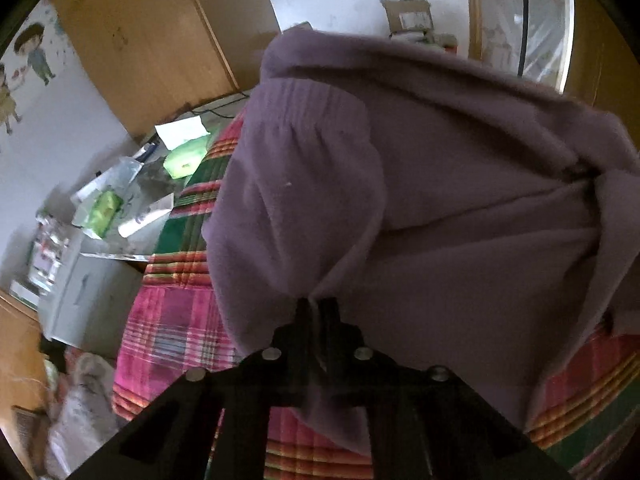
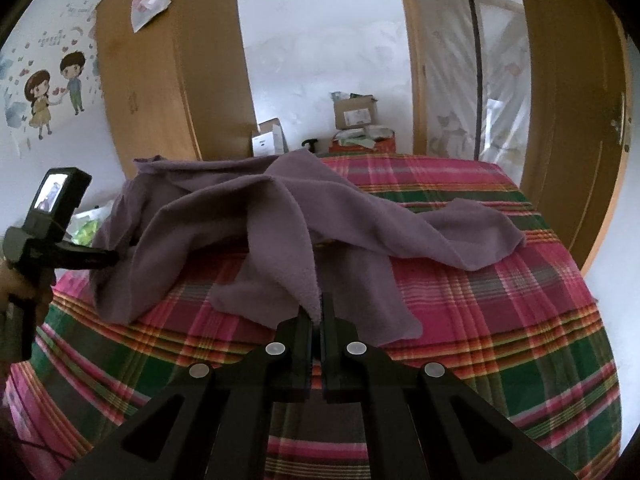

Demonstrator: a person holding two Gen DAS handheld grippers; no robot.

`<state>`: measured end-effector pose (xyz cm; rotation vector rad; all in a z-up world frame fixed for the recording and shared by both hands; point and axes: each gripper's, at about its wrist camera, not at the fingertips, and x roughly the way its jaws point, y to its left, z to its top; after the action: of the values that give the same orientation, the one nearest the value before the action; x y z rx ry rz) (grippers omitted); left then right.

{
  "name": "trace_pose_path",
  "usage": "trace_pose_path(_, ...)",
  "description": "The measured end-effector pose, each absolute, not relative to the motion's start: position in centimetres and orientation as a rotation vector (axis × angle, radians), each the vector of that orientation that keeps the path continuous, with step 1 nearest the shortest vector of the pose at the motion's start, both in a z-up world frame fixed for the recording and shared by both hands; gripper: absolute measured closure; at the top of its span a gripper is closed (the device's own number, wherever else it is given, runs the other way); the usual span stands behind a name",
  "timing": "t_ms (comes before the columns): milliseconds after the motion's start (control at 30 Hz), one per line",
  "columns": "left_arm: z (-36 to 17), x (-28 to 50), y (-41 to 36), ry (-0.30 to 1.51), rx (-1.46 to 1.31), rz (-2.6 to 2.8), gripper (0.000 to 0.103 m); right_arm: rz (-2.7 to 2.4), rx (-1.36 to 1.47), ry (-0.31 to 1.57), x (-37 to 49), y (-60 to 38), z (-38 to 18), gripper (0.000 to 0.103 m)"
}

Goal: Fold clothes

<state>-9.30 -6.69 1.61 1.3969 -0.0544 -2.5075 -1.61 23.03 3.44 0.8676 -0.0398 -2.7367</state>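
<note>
A purple fleece garment [image 2: 288, 216] lies half lifted over a bed with a pink and green plaid cover [image 2: 500, 320]. My right gripper [image 2: 318, 308] is shut on an edge of the garment at its near side. My left gripper [image 1: 316, 304] is shut on another part of the purple garment [image 1: 420, 200], which hangs bunched close to that camera and fills most of the left wrist view. The left gripper [image 2: 114, 256] shows in the right wrist view at the left, its tips buried in the cloth, held by a hand [image 2: 16, 284].
Wooden wardrobe doors [image 2: 160, 80] stand behind the bed, a wooden door [image 2: 568, 100] at the right. Cardboard boxes [image 2: 356, 114] sit past the bed's far edge. Left of the bed, a cluttered table [image 1: 120, 208] holds papers and green packets.
</note>
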Motion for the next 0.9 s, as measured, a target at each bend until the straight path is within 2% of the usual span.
trace_pose_path(400, 7.8, -3.7, -10.5, 0.303, 1.152, -2.701, 0.101, -2.853, 0.78, -0.035, 0.0, 24.4, 5.7, 0.1)
trace_pose_path(567, 8.2, -1.7, -11.2, 0.438, 1.144, -2.746, 0.101, -2.93, 0.75, -0.029, 1.5, 26.1, 6.9, 0.1)
trace_pose_path(900, 7.8, 2.2, -9.4, 0.589, 1.153, -2.826, 0.101, -3.062, 0.709, -0.055, 4.5, 29.8, 8.7, 0.1)
